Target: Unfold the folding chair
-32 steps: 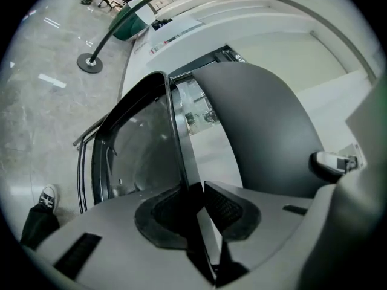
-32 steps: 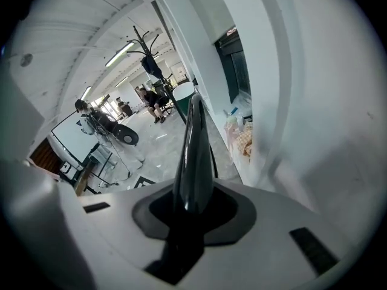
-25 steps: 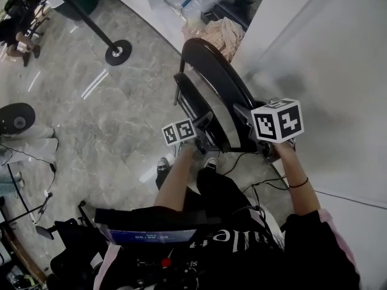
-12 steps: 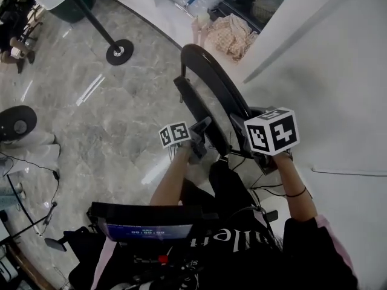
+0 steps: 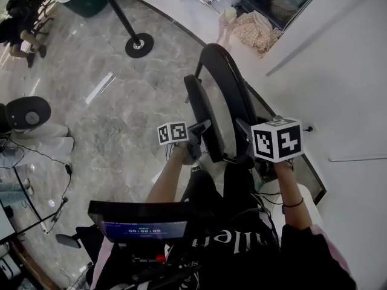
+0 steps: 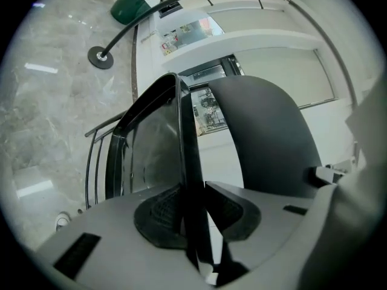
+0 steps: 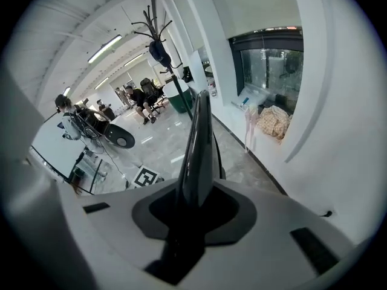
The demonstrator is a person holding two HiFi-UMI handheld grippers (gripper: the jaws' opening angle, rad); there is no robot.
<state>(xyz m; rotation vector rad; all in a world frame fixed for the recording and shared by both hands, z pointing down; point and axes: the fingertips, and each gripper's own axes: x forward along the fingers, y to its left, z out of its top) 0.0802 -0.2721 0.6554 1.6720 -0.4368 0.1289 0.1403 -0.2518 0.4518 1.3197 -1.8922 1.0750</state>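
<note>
The black folding chair (image 5: 233,80) is folded flat and stands on edge in front of me in the head view. My left gripper (image 5: 201,139) clamps the thin edge of its seat panel (image 6: 184,132), pads on both sides; its jaws are opening slightly with the panel still between them. My right gripper (image 5: 247,145) is shut on the rim of the backrest hoop (image 7: 199,138), which runs straight up out of its jaws. In the left gripper view the left gripper (image 6: 195,201) also faces the rounded dark back panel (image 6: 266,138) at the right.
A white wall (image 5: 344,71) stands close on the right, with a cloth pile (image 5: 260,26) at its foot. A coat stand's round base (image 5: 139,44) and a black disc (image 5: 27,112) sit on the marble floor. Cables trail at the left. Seated people (image 7: 142,98) are far off.
Both grippers have carried the folded chair across the floor beside the wall, and the surroundings have shifted in the head view. The two grips look the same.
</note>
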